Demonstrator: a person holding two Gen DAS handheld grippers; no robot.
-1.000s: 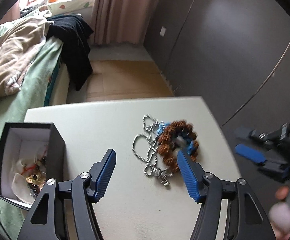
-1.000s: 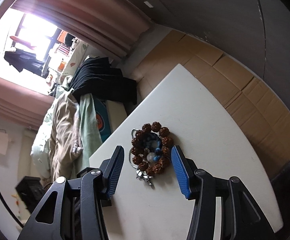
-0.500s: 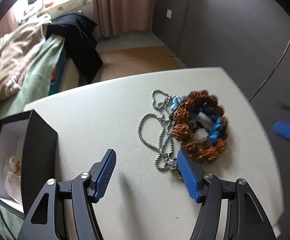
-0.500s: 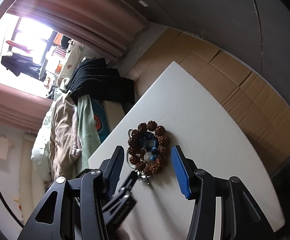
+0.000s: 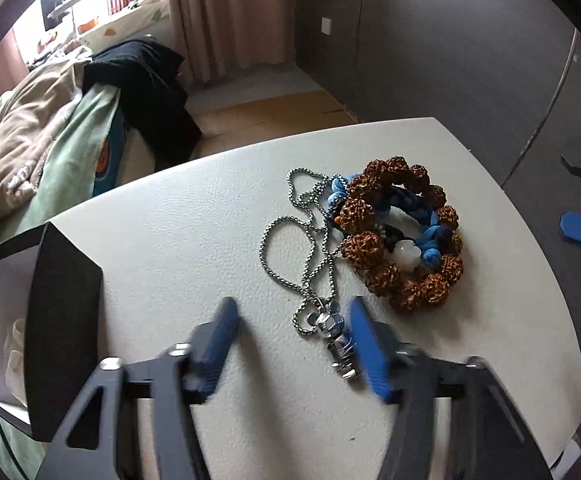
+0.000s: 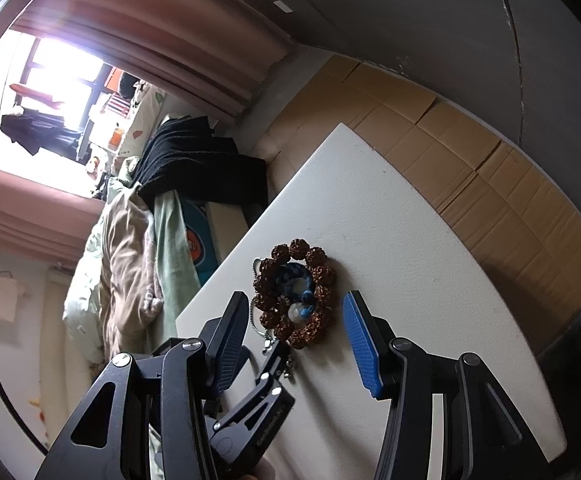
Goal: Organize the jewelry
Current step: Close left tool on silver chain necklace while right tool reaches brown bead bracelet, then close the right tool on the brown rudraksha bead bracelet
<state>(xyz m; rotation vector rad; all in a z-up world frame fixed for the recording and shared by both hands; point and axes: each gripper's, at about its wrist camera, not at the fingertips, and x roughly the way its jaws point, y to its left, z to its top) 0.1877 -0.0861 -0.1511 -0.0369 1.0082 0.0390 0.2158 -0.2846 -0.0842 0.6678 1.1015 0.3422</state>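
Setting is identified as a home bedroom. An unmade bed (image 5: 30, 160) with rumpled bedding and a black garment (image 5: 150, 88) is seen beside the white bench (image 5: 210, 220). Pink curtains (image 5: 230, 16) are drawn partly across a bright window (image 6: 50, 92). Wood flooring (image 6: 470, 160) is noted.

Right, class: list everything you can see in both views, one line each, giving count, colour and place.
White rectangular table: one, white, under the jewelry.
Brown knobbly bead bracelet: one, brown, right part of table.
Blue braided cord bracelet: one, blue, inside the brown ring.
Silver chain necklace with pendant: one, silver, left of the bracelets.
Black open box: one, black, table's left edge.
Bed with green and beige bedding: one, beyond the table.
Left tool: open, over the pendant.
Right tool: open, near the bracelets.
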